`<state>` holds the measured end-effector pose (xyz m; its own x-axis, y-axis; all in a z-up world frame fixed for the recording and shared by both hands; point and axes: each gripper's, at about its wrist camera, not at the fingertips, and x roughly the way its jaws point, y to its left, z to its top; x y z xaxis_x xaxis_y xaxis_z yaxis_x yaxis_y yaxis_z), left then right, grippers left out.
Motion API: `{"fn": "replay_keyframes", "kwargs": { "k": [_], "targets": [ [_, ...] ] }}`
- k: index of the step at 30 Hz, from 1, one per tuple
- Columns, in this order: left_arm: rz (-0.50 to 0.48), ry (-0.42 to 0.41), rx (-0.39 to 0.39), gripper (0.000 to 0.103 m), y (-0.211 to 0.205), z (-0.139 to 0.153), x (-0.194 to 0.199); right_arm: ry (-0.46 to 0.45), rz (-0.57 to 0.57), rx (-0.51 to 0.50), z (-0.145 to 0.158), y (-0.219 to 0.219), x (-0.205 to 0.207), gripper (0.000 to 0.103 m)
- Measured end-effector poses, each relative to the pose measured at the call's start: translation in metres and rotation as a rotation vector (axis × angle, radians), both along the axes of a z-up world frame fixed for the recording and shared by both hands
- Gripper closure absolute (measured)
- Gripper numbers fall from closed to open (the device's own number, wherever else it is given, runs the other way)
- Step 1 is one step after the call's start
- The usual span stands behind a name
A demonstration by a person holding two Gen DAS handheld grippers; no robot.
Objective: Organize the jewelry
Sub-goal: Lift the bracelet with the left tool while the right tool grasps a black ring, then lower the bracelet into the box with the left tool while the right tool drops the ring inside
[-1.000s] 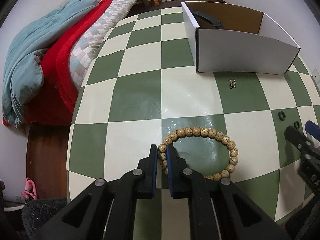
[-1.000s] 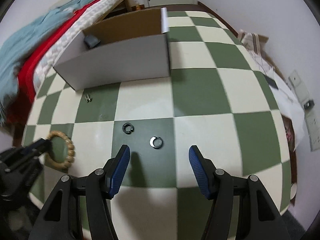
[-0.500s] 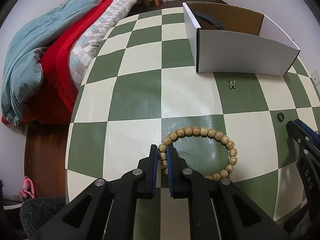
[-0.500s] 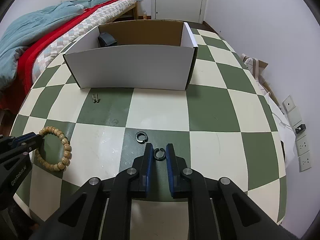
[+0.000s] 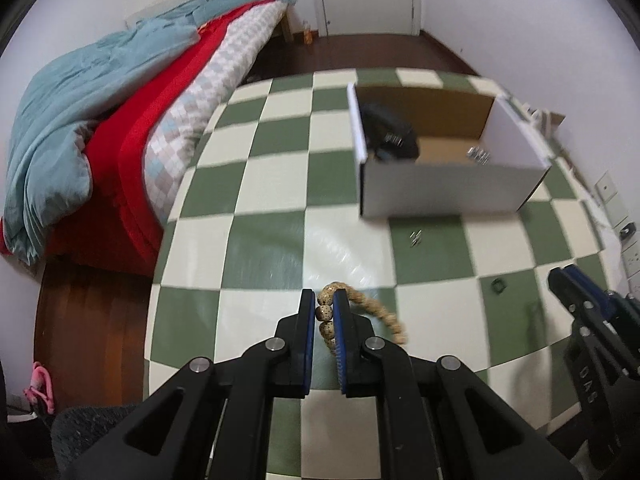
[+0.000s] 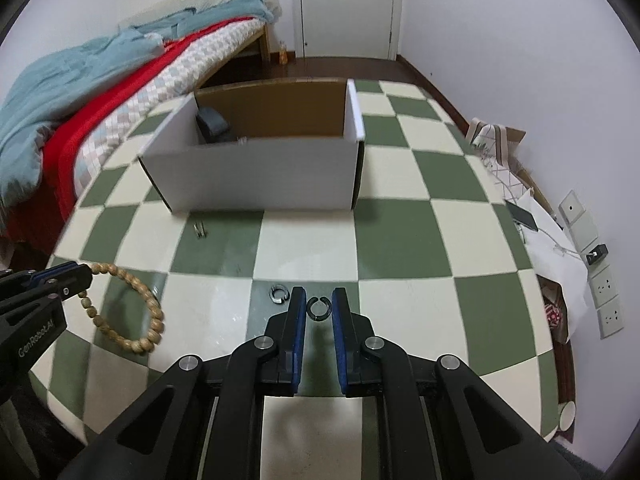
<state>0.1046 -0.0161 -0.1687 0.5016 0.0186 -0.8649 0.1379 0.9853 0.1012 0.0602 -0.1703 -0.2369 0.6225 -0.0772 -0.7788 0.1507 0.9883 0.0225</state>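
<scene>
Your left gripper (image 5: 324, 314) clamps the bead bracelet (image 6: 132, 312); right gripper (image 6: 319, 308) pinches the ring (image 6: 319, 307); carry both level to the box (image 6: 256, 176) at 12 o'clock.

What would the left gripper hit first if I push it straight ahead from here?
Probably the white cardboard box, slightly right of the line. The left gripper, holding the bead bracelet, has only checkered table before it; depth is uncertain.

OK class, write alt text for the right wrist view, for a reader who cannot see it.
The right gripper holds a small open black ring between its blue fingers, above a green-and-cream checkered table. At left, the left gripper lifts a wooden bead bracelet; a white cardboard box sits behind.
</scene>
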Motion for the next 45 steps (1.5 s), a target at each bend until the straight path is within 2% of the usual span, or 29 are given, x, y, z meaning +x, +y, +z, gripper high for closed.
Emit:
{"fn": "replay_keyframes", "kwargs": {
  "k": [11,18,24,28,33,39,42,45],
  "targets": [
    [-0.027,-0.093,-0.064,0.097,-0.011,0.061,0.01,-0.109,0.003,0.024,0.065,-0.002,0.004,0.089],
    [-0.043,-0.148,-0.105,0.097,-0.02,0.097,0.032,-0.162,0.008,0.017,0.103,-0.008,0.019,0.089],
    [-0.071,-0.118,-0.19,0.097,-0.027,0.111,0.073,-0.176,0.009,0.07,0.123,-0.021,0.048,0.089],
    [-0.114,-0.031,-0.24,0.097,-0.037,0.101,0.111,-0.134,0.022,0.174,0.117,-0.037,0.078,0.089],
    [-0.155,0.056,-0.243,0.097,-0.054,0.08,0.155,-0.058,0.049,0.261,0.096,-0.052,0.117,0.089],
    [-0.193,0.148,-0.255,0.096,-0.071,0.059,0.183,0.045,0.069,0.357,0.067,-0.064,0.159,0.089],
    [-0.179,0.173,-0.265,0.094,-0.074,0.055,0.191,0.091,0.082,0.384,0.059,-0.066,0.177,0.089],
    [-0.151,0.162,-0.278,0.092,-0.071,0.059,0.195,0.134,0.074,0.426,0.052,-0.07,0.191,0.089]
  ]
}}
